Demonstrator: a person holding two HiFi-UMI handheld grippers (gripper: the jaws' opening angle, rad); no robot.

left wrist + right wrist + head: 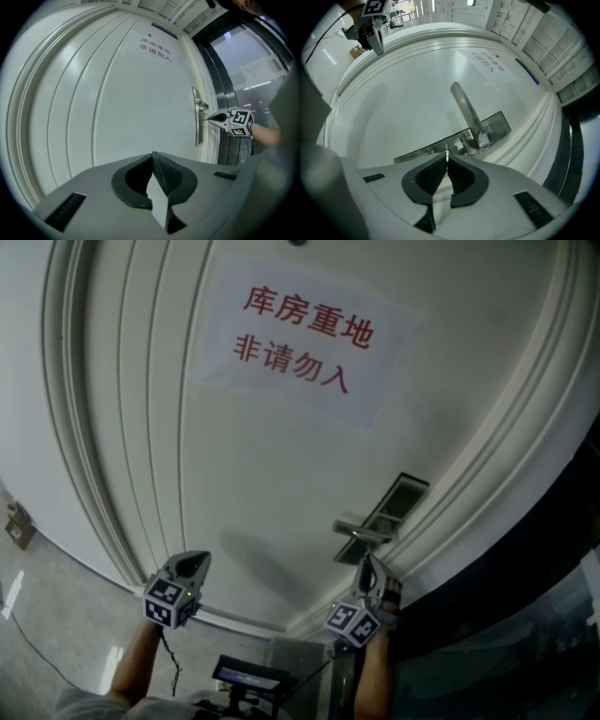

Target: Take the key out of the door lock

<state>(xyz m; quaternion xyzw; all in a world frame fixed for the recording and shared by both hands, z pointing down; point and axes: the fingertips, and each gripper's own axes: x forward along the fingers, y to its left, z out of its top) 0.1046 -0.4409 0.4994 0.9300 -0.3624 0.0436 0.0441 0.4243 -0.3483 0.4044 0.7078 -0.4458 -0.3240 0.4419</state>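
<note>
Key (446, 152) in door lock (423, 149), right claw (446, 157) gripping it

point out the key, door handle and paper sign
key (446, 153): right gripper view, sliver at the jaw tips
door handle (466, 112): right gripper view, mid lever
paper sign (305, 338): head view, its middle

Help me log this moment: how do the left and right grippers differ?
The right gripper is at the lock plate; the left gripper faces the door, away from the lock. The right gripper's jaws pinch the key; the left gripper's jaws hold nothing. Both have their jaws together.
</note>
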